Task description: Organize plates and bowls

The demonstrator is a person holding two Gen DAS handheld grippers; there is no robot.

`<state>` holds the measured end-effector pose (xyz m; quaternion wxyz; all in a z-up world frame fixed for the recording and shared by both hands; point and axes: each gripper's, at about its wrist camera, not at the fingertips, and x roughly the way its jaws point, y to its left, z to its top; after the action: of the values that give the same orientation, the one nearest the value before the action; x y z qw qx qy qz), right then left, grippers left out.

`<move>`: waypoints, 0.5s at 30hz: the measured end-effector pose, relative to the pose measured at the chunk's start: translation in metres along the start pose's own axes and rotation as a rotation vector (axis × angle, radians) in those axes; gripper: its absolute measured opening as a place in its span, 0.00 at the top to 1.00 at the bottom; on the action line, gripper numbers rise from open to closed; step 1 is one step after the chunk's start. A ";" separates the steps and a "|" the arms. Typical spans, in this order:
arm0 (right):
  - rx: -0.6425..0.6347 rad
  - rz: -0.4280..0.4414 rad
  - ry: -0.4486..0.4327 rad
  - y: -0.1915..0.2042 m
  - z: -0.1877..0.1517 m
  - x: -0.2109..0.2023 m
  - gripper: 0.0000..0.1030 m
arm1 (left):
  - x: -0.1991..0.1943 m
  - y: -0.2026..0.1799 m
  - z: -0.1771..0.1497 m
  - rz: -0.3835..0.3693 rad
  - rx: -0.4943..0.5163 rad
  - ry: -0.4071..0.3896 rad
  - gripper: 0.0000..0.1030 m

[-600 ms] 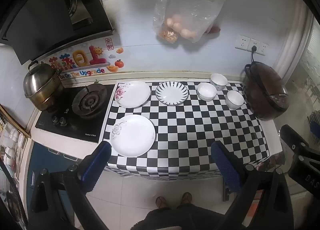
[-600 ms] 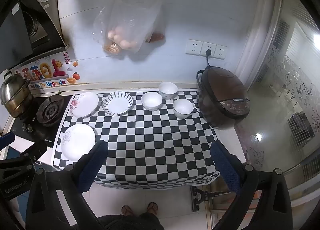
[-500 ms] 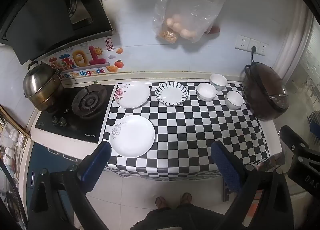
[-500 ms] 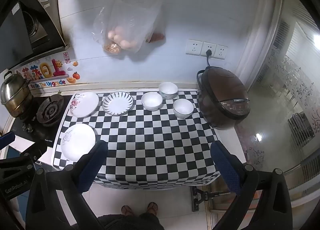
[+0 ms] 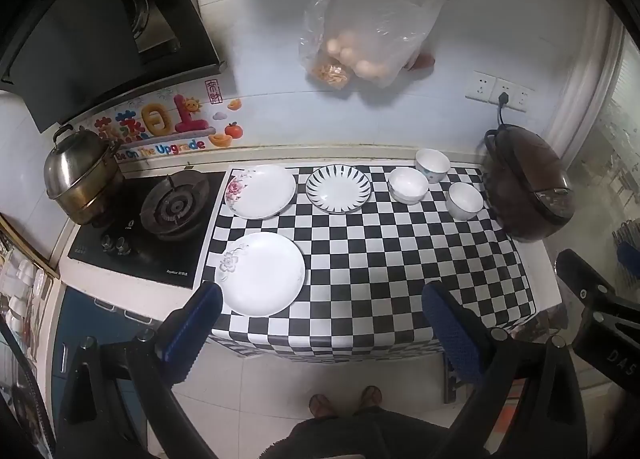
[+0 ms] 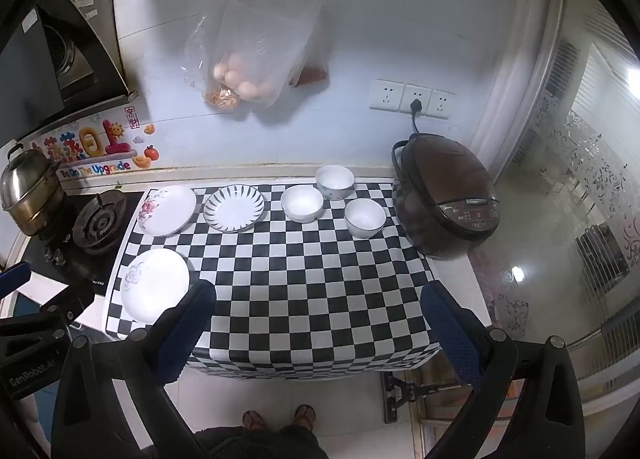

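Observation:
On the checkered counter (image 5: 384,259) lie three plates: a large white plate (image 5: 261,273) at the front left, a flowered plate (image 5: 260,191) behind it, and a striped-rim plate (image 5: 338,188) beside that. Three white bowls stand at the back right: one in the middle (image 5: 408,185), one at the wall (image 5: 432,165), one nearest the cooker (image 5: 464,201). The same plates (image 6: 155,285) and bowls (image 6: 301,203) show in the right wrist view. My left gripper (image 5: 320,319) and right gripper (image 6: 320,319) are both open, empty, high above the counter's front edge.
A brown rice cooker (image 5: 528,187) stands at the counter's right end, plugged into the wall. A gas hob (image 5: 174,203) and a steel pot (image 5: 80,175) are on the left. A plastic bag of eggs (image 5: 360,39) hangs on the wall. My feet (image 5: 344,403) are on the tiled floor.

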<state>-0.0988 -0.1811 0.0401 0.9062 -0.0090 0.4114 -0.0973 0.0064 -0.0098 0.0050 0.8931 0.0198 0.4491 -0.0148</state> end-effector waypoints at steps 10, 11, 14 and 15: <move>0.001 0.000 -0.002 -0.002 -0.001 -0.003 0.00 | -0.001 -0.002 0.001 -0.001 0.001 -0.004 0.01; 0.000 -0.001 -0.002 -0.002 -0.001 -0.004 0.00 | -0.001 -0.002 0.001 0.000 0.002 -0.003 0.01; -0.001 0.000 -0.002 -0.002 -0.002 -0.002 0.00 | -0.001 -0.002 0.000 -0.002 0.002 -0.004 0.01; -0.001 -0.002 -0.003 -0.001 -0.003 -0.001 0.00 | -0.001 -0.002 0.000 -0.002 0.004 -0.003 0.01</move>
<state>-0.1018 -0.1822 0.0391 0.9067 -0.0101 0.4101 -0.0980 0.0058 -0.0115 0.0058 0.8938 0.0210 0.4477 -0.0165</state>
